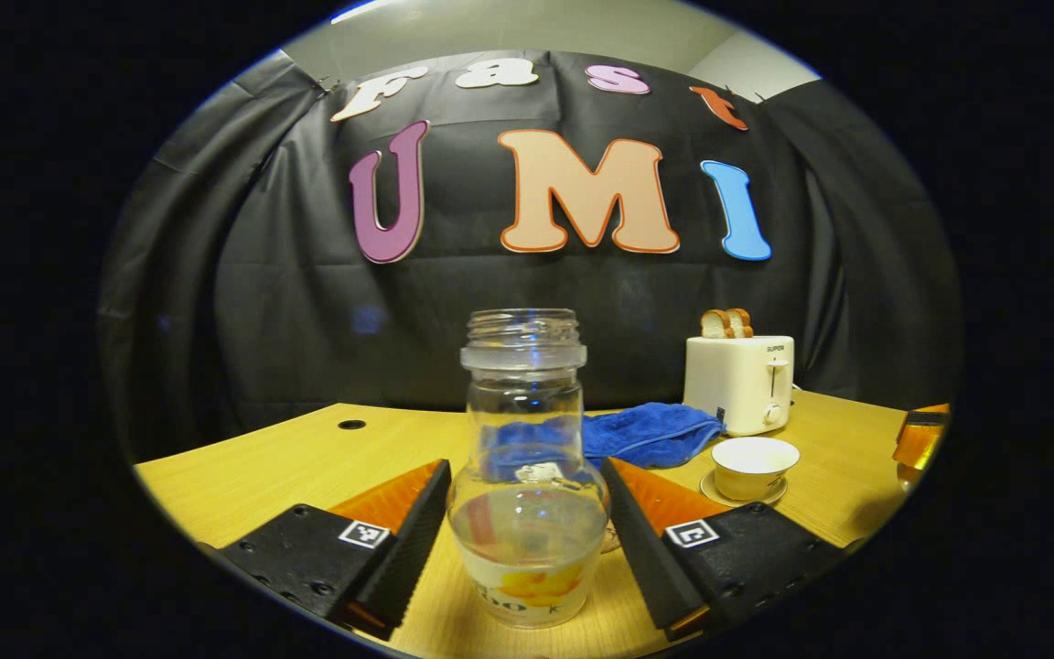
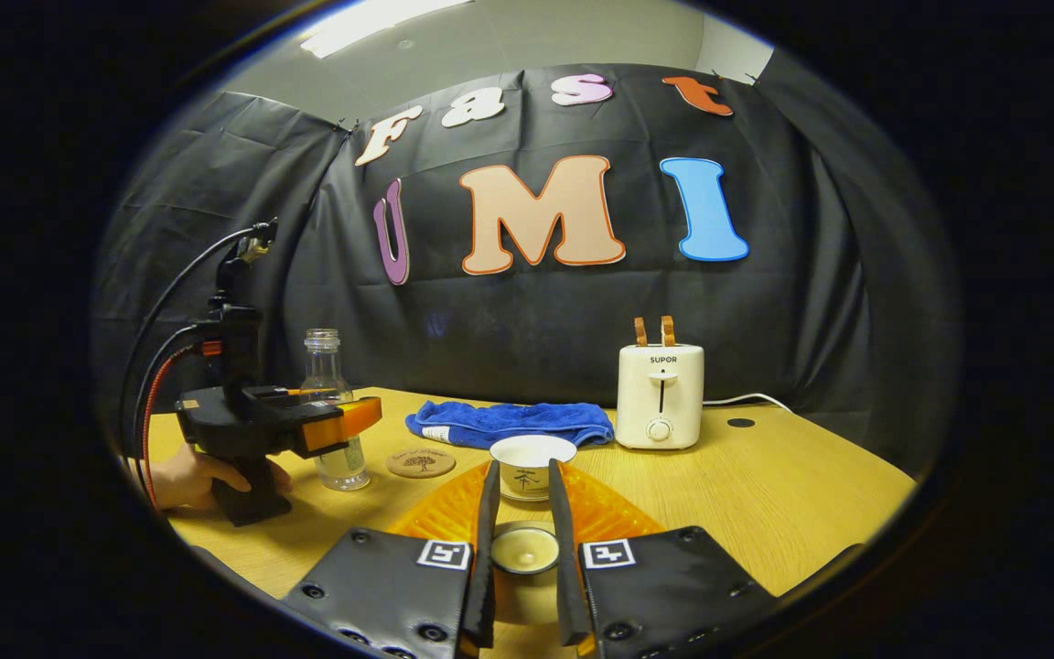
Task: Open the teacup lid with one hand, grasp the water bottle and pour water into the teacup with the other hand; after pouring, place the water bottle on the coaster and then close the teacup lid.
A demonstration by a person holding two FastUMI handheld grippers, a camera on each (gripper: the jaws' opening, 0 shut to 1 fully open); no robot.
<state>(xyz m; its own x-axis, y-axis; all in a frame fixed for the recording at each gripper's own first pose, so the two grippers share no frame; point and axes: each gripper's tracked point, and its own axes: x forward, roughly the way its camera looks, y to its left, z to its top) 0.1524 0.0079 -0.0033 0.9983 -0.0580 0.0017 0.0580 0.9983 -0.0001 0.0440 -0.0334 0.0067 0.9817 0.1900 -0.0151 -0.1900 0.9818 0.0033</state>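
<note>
Bottle [image 1: 527, 467] stands on the table [image 1: 243, 467] between the left gripper's [image 1: 527, 540] spread fingers, which sit close beside it, ready to squeeze. The cup [image 1: 752, 467] waits uncovered to the right. In the right gripper view, the right gripper [image 2: 524, 549] pinches the lid [image 2: 524, 547], keeping it off the cup so water can go in. The coaster [image 2: 421, 461] lies near the bottle.

Bare counter [image 2: 765, 494] lies open toward its right edge; a towel [image 2: 509, 423] and toaster [image 2: 660, 395] block the back edge behind the cup [image 2: 532, 465].
</note>
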